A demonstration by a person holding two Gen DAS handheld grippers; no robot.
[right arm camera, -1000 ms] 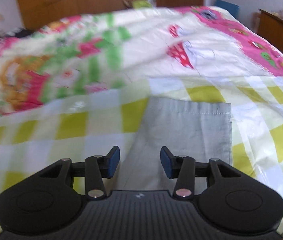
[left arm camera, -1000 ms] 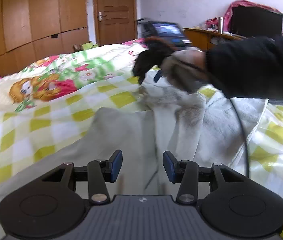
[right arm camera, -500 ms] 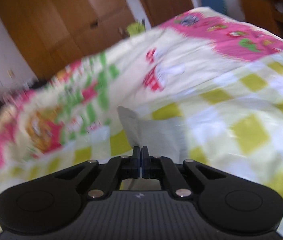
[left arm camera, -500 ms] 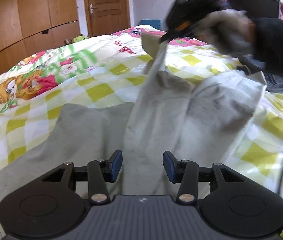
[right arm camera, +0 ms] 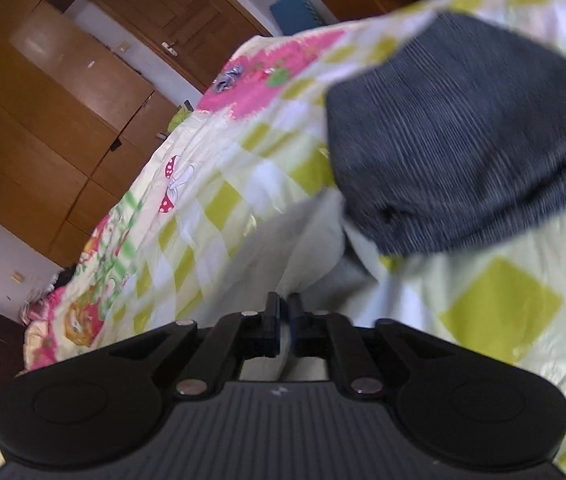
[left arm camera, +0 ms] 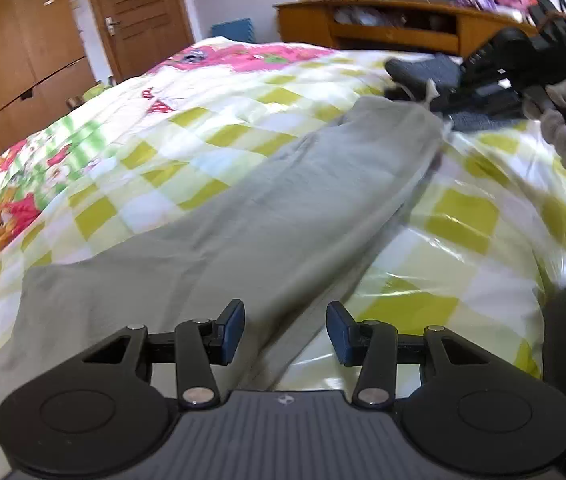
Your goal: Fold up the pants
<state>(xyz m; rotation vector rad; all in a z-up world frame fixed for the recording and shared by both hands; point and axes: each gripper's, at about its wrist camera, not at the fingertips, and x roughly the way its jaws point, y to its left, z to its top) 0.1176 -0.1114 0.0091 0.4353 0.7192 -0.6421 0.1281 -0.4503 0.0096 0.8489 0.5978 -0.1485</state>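
Light grey pants (left arm camera: 267, 216) lie stretched on the bed from near left to far right. My left gripper (left arm camera: 285, 330) is open and empty, hovering just above the pants' near part. My right gripper (right arm camera: 283, 320) is shut on the pale end of the pants (right arm camera: 303, 240). In the left wrist view the right gripper (left arm camera: 431, 90) shows at the far right, held by a gloved hand (left arm camera: 563, 120), with the pants' far end (left arm camera: 399, 120) in its jaws.
The bed has a yellow-checked and floral cover (left arm camera: 163, 132). A dark grey garment (right arm camera: 463, 140) lies on the bed beside the pants' far end. A wooden desk (left arm camera: 383, 28), a door (left arm camera: 139, 12) and wardrobes (right arm camera: 43, 120) stand beyond the bed.
The right gripper closed on the pants' end, lifted it, and carried it to the right across the bed, laying the pants out long. The left gripper stayed open.
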